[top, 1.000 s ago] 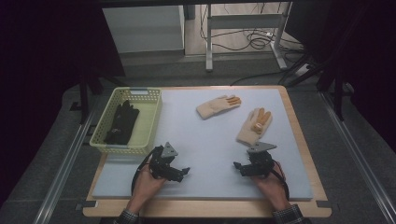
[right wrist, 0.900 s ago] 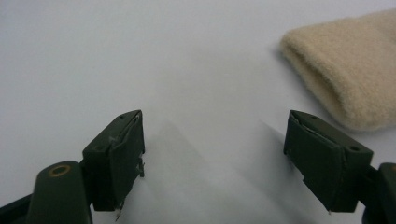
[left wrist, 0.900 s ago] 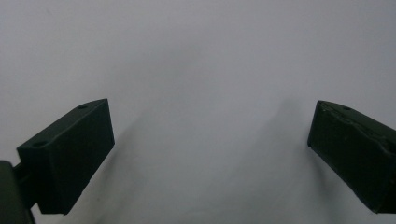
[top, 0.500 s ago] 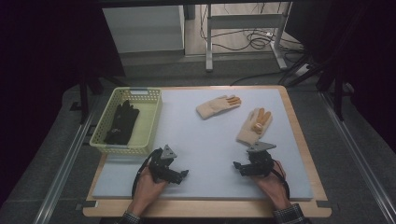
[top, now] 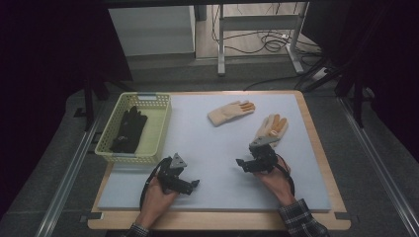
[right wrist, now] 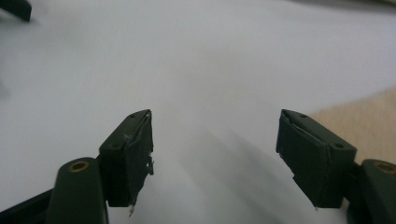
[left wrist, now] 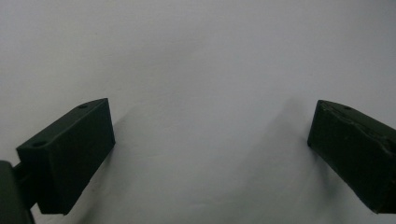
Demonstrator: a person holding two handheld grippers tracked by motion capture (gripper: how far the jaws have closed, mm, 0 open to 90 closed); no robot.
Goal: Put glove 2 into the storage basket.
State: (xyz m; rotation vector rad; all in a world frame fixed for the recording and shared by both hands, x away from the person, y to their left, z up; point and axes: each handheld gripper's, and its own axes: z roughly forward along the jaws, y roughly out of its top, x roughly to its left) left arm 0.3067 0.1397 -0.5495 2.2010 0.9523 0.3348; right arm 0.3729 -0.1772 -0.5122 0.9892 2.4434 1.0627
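Basket: a pale yellow-green lattice basket (top: pixel 160 129) stands at the left far part of the grey mat (top: pixel 212 148).
Basket contents: 1 black glove (top: pixel 129 129) lies inside it, long axis running from the near wall toward the far wall, fingers toward the far end.
Glove nearest your right tool: a tan glove with orange fingertips (top: pixel 273 129) lies flat on the mat just beyond your right gripper (top: pixel 243 163); its long axis runs near to far, tilted slightly right, fingers pointing away from you.
Second tan glove: the other tan glove (top: pixel 230 112) lies farther back, near the mat's middle, apart from the first; its long axis runs left to right, orange fingers pointing right.
Right gripper: your jaws stand spread with bare mat between them in the right gripper view (right wrist: pixel 215 154); they have just been closing a little, with nothing between them.
Left gripper: your left gripper (top: pixel 193 184) rests low over the near left part of the mat, jaws wide apart, nothing between them (left wrist: pixel 210 144).
Hard to make out: the cuff end of the nearest tan glove is covered by your right gripper's grey plate; the black glove's outline blurs against its own folds.
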